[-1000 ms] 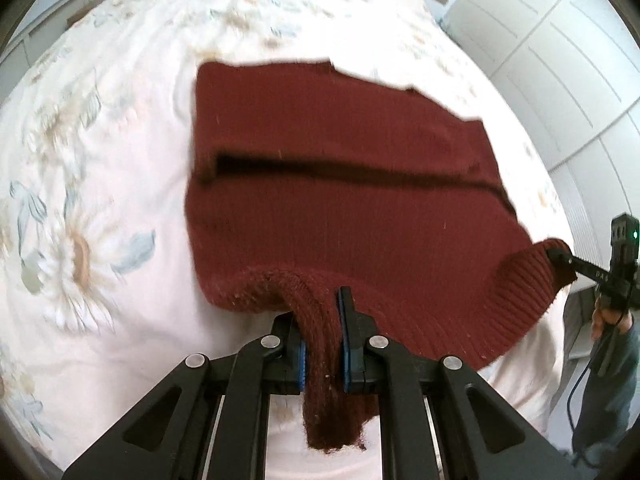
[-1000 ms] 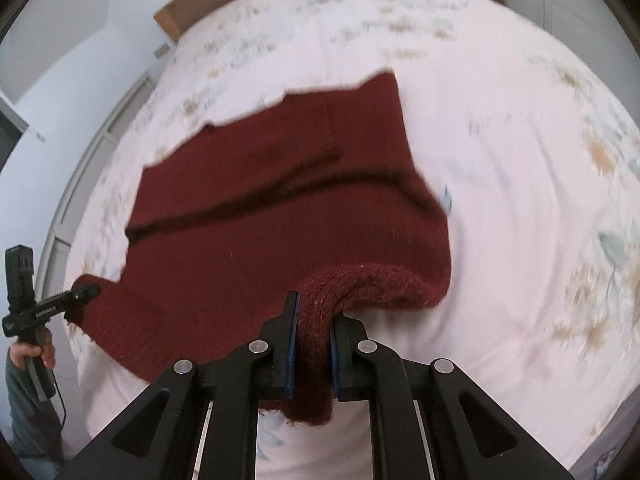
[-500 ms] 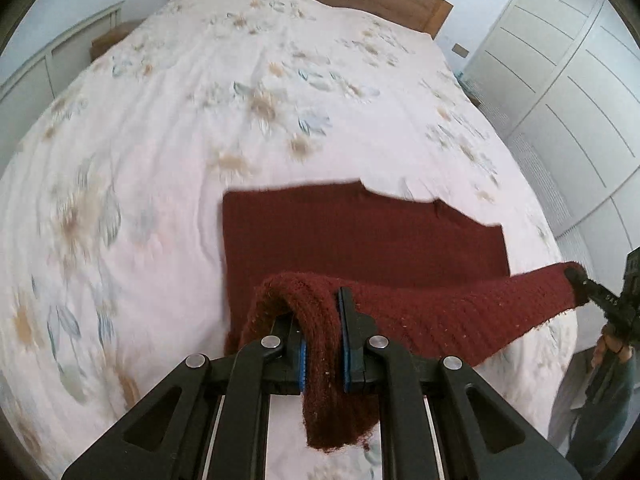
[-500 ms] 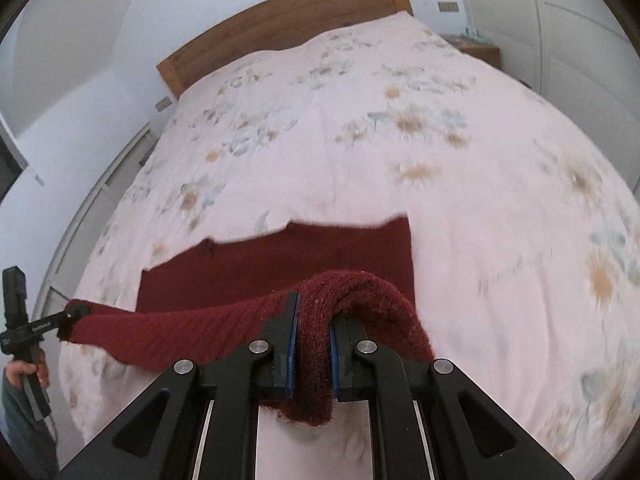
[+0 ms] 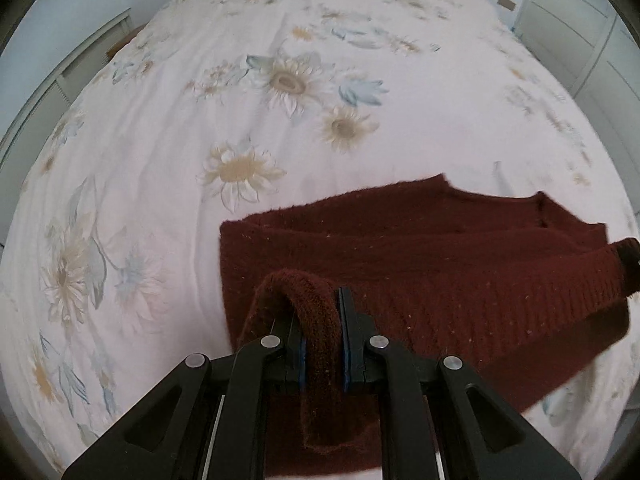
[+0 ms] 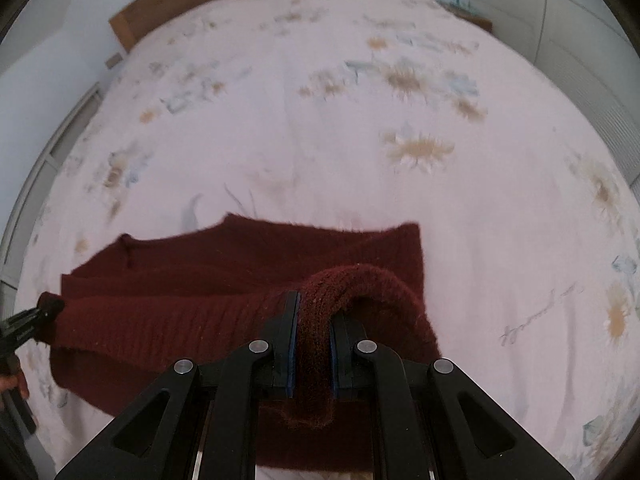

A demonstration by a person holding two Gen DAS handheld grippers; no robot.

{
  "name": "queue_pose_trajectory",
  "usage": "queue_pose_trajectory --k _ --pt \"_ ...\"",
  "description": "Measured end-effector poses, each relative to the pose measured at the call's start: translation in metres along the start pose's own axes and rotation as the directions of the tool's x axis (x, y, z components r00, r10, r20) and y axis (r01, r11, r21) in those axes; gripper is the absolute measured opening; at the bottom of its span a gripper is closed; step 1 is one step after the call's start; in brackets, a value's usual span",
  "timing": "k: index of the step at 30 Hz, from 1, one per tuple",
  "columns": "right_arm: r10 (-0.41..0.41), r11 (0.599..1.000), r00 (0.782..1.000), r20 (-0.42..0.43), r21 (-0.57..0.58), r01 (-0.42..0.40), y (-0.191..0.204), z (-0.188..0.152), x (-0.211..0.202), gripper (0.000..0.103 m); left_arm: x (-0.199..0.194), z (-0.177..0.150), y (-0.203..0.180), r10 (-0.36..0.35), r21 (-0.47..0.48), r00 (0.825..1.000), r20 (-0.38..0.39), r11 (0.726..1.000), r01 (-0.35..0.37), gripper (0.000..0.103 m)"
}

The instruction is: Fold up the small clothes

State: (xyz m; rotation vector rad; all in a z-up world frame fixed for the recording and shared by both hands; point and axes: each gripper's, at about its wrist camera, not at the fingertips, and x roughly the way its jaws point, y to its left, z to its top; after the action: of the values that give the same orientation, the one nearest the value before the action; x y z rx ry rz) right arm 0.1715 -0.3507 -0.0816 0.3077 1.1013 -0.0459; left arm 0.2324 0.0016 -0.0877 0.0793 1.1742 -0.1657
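Jaws of left gripper [image 5: 322, 334] and right gripper [image 6: 311, 342] clamped on maroon sweater [image 5: 420, 264] hem corners, now carried forward over collar end on floral bedspread [image 5: 200, 120]; fold nearly closed, ready to lay down.

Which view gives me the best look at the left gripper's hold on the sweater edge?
The left wrist view: the left gripper sits close up, shut on the ribbed edge of the dark red sweater, knit bunched between its pads. The right wrist view shows it only small at the frame's left edge, pinching the far corner.
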Motion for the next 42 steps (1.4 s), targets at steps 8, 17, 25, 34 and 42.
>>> queue_pose_trajectory --k 8,17,25,34,42 --pt "-0.024 0.999 0.998 -0.053 0.039 0.026 -0.005 -0.008 0.023 0.021 0.017 -0.005 0.003 0.072 -0.023 0.997 -0.032 0.997 -0.072 0.022" --pt "-0.023 1.0 0.999 0.038 0.009 0.022 0.006 -0.004 -0.016 0.081 -0.021 -0.002 -0.01 0.029 -0.013 0.999 0.031 1.0 -0.028 0.08" --pt "0.037 0.994 0.992 0.124 -0.105 -0.024 0.047 -0.017 -0.044 0.103 -0.044 -0.004 -0.038 -0.037 0.04 0.995 0.091 0.999 0.033 0.102" --pt "-0.014 0.955 0.982 0.187 -0.289 0.068 0.102 -0.069 -0.019 0.103 -0.028 -0.034 -0.064 -0.052 0.078 0.988 0.146 0.996 0.041 0.102" --pt "-0.052 0.939 0.993 0.101 -0.333 0.083 0.102 -0.116 0.032 0.103 0.016 -0.084 -0.073 0.003 0.158 0.997 0.081 0.987 -0.015 0.102"
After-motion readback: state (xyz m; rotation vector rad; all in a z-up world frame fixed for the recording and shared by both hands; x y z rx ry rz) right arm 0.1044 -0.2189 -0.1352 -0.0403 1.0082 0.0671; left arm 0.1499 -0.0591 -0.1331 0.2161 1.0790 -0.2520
